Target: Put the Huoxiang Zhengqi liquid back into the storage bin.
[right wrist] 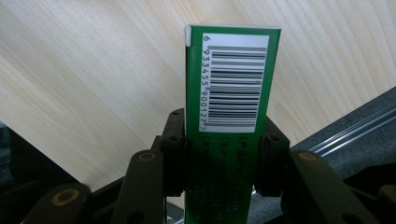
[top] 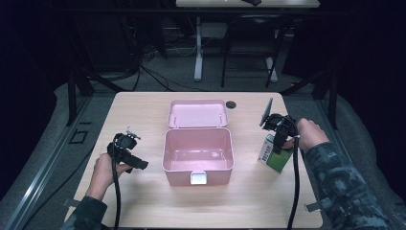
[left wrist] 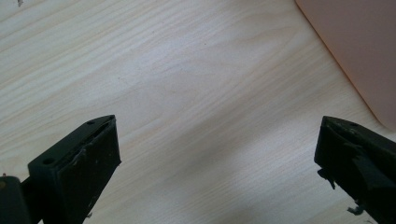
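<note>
Right gripper [top: 280, 139] clenched on a green carton [top: 276, 154], jaws pressing its two narrow sides, barcode face [right wrist: 233, 81] turned to the riding camera. Carton at about three o'clock on the wooden table [top: 143, 110], near the right edge, seemingly tilted with its lower end at or just above the tabletop; contact not clear from the high view. Long axis running straight out from between the jaws, away from the hand.

Pink storage box [top: 197, 154] open at table centre, lid [top: 197, 114] thrown back toward twelve o'clock, white latch [top: 198, 178] at six o'clock on the front wall, interior bare. From the carton, box opening lying toward nine o'clock, just beside though not touching. Likely next move: lift and carry leftward over the near right rim, then lower with the long axis along the box's longer side.

Left gripper [top: 125, 148] released, jaws spread wide over bare wood, holding nothing, at about eight o'clock of the box; box corner [left wrist: 355, 51] visible up at one o'clock in its own view. Right hand [top: 311, 134] clearly the nearer to the carton; left hand [top: 103, 172] well apart from it, across the box.

Counted: one carton, one box with one lid, two grippers.
</note>
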{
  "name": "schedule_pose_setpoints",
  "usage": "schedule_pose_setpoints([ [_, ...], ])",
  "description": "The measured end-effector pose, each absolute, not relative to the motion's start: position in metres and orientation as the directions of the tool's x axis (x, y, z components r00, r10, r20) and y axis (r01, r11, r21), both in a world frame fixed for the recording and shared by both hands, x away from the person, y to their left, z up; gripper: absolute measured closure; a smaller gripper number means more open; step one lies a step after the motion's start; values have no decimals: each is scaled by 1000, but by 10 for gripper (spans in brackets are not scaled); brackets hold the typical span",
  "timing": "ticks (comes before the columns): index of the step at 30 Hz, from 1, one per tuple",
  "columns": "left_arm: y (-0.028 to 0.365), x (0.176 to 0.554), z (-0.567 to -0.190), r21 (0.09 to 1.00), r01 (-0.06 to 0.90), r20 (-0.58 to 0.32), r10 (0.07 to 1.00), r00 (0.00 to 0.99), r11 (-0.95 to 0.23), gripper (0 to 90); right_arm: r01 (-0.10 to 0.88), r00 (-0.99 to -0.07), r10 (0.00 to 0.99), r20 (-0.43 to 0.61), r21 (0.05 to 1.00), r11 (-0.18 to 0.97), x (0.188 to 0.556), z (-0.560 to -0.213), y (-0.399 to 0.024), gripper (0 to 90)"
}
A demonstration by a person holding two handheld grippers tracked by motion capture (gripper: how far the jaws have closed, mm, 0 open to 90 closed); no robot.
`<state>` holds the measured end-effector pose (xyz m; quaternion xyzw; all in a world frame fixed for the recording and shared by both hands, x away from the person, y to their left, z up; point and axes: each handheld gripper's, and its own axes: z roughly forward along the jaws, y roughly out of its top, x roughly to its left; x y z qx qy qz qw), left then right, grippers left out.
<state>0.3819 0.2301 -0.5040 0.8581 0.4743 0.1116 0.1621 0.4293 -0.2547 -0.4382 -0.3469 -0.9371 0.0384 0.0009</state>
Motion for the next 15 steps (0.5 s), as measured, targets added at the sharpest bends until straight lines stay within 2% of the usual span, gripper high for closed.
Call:
schedule_pose_setpoints([
  [15, 230, 383, -508, 379, 780, 45, 851, 523, -499, 2, 642, -765, 643, -25, -89, 761, 430, -430, -255, 629],
])
